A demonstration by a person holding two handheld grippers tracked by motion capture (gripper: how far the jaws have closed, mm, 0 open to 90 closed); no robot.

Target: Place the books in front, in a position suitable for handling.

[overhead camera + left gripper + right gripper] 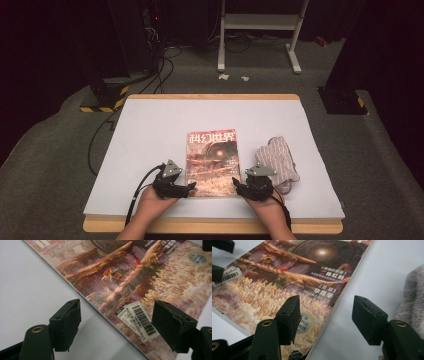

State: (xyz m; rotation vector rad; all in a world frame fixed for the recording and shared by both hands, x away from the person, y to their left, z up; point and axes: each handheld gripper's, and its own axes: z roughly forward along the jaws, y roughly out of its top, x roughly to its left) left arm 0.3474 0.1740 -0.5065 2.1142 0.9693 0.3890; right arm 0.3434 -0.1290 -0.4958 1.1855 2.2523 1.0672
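Both grippers are seen in the high view at the near end of a magazine (212,162): the left gripper (186,188) at its near left corner, the right gripper (236,187) at its near right corner, with a folded cloth (278,161) just beyond the right one. Along the left gripper (116,323), the jaws are held apart, the magazine's (140,282) spine edge and barcode label (140,320) lying between them. Along the right gripper (325,318), the jaws are likewise apart, straddling the magazine's (287,277) open edge, unpressed.
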